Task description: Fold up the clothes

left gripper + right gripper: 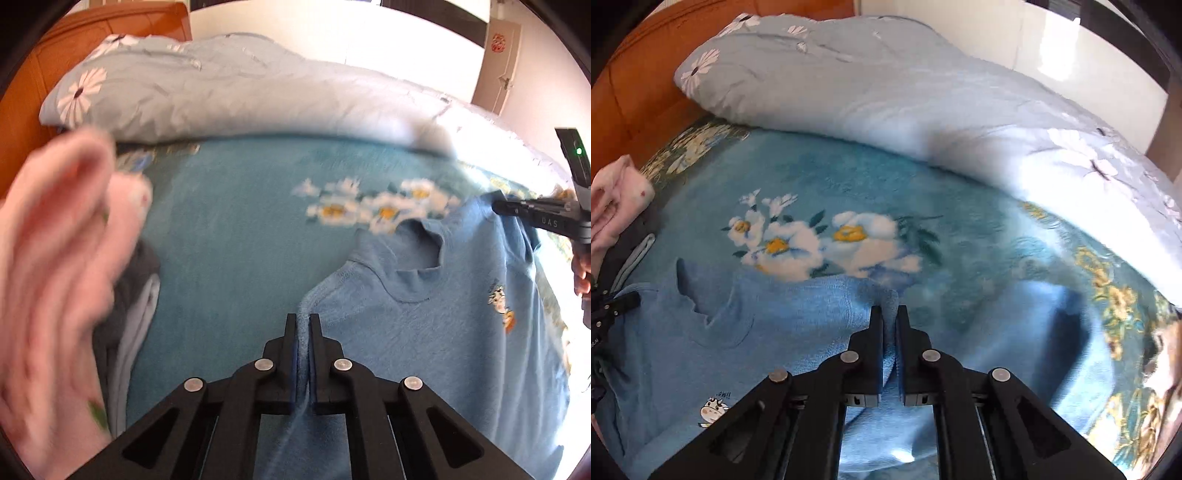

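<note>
Two grippers grip one blue shirt [443,332] spread on the bed's floral blanket [240,229]. Left wrist view: the left gripper [303,321] has its jaws closed on the shirt's shoulder edge; the cloth runs between the pads. The right gripper [496,206] pinches the opposite shoulder at right. A blurred pink garment [55,277] fills the left side.

Right wrist view: the right gripper [889,314] has its jaws closed on a raised fold of the shirt [794,332]. The left gripper [624,301] is at the left edge. A pale quilt [886,92] lies behind.
</note>
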Demonstrator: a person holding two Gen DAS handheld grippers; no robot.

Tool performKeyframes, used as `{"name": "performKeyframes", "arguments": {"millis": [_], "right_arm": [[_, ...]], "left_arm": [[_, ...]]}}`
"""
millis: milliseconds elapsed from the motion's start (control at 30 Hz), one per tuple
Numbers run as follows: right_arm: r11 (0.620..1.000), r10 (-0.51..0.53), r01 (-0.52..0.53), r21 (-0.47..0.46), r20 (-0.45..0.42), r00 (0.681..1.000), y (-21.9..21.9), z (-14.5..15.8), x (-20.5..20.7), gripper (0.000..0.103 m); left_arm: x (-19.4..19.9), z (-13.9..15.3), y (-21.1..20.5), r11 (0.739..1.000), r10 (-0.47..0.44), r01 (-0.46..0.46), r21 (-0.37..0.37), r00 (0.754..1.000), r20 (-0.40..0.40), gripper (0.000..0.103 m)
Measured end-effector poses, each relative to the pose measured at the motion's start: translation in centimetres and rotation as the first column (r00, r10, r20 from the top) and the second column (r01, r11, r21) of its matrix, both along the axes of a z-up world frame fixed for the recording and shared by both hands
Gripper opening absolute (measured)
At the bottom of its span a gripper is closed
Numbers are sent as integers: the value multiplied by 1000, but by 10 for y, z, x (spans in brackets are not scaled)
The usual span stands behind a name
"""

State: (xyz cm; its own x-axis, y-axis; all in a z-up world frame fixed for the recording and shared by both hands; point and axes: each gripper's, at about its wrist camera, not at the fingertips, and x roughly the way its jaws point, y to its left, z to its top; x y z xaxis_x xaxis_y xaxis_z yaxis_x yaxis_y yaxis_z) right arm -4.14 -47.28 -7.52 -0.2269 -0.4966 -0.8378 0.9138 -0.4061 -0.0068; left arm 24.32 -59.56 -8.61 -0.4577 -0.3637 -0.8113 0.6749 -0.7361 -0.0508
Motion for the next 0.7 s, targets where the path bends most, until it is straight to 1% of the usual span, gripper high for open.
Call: {"name": "performKeyframes", "arguments": {"millis": [100, 133, 167, 233, 300, 400, 433, 533, 600, 633, 667, 700], "right_arm": [[992, -119, 117, -40, -61, 991, 18, 21, -26, 5], [988, -147, 144, -49, -80, 986, 22, 25, -33, 5], [984, -175, 171, -56, -87, 981, 26, 28, -40, 5], [973, -227, 222, -66, -72, 971, 29, 29, -55, 5], [965, -258, 255, -63, -41, 965, 29, 20, -64, 5], [966, -256, 255, -48, -13, 967, 26, 5, -65, 6], [967, -250, 250, -52, -7, 968, 26, 3, -64, 6], [970, -232, 232, -64, 9, 973, 26, -3, -62, 8], [972, -220, 219, -91, 3, 976, 35, 7, -62, 25], [972, -213, 211, -108, -8, 977, 41, 14, -61, 30], [971, -206, 202, -125, -19, 978, 47, 21, -61, 34], [969, -213, 208, -134, -19, 977, 57, 26, -60, 35]], "left_arm": [[-35, 20, -4, 998, -25, 24, -65, 999, -21, 4], [-48, 24, -5, 995, -33, 31, -91, 999, -15, 5], [-61, 23, -8, 993, -36, 36, -114, 999, -1, 5], [-85, 22, -13, 986, -42, 46, -158, 999, 27, 5], [-103, 11, -24, 989, -21, 30, -146, 997, 68, 5], [-120, -16, -40, 995, 13, 1, -104, 991, 133, 5], [-121, -24, -45, 997, 18, -8, -74, 990, 137, 5], [-115, -28, -48, 999, 33, -32, -6, 996, 83, 8], [-106, -20, -42, 999, 25, -26, 22, 999, 43, 8], [-102, -17, -39, 999, 22, -23, 35, 999, 24, 9], [-96, -9, -32, 999, 30, -31, 25, 999, 16, 11], [-89, -1, -23, 999, 37, -37, 8, 999, 0, 13]]}}
